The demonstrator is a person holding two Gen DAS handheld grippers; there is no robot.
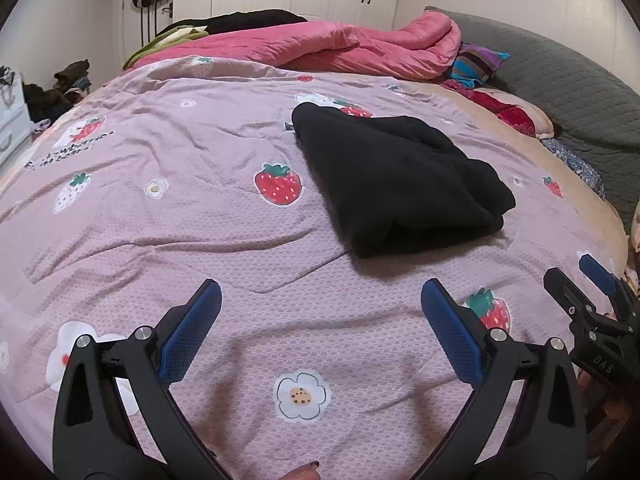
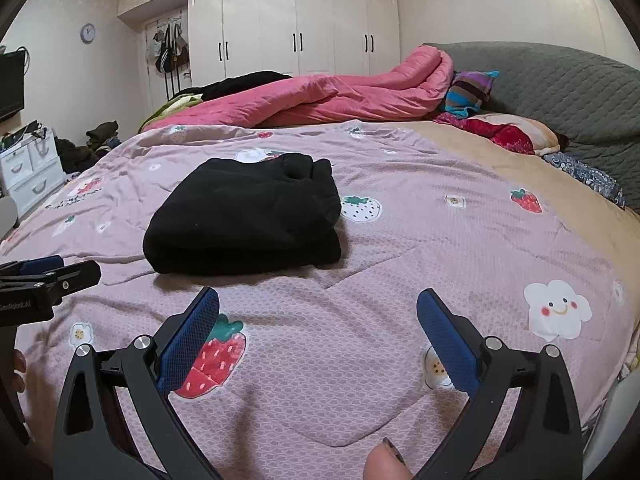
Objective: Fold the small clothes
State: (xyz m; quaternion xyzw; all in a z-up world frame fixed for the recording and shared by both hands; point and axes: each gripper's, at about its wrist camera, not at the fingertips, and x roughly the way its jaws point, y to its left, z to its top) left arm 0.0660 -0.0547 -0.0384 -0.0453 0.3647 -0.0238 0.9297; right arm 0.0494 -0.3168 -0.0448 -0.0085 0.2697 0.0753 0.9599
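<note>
The black garment (image 2: pixel 244 216) lies folded on the quilt (image 2: pixel 400 240), apparently finished; both grippers — left (image 1: pixel 321 332), right (image 2: pixel 318 338) — hang short of it, jaws wide, holding nothing, likely just let go.

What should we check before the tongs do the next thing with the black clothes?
1. Left tongs open and holding nothing: ok.
2. Right tongs open and holding nothing: ok.
3. Black garment folded into a compact bundle: ok.
4. Bundle lies on the strawberry quilt, apart from both tongs: ok.
5. Edges lined up neatly underneath: cannot tell, the layers are too dark.
6. Another small garment ready within reach: cannot tell; only a far pile by the pink duvet shows.
</note>
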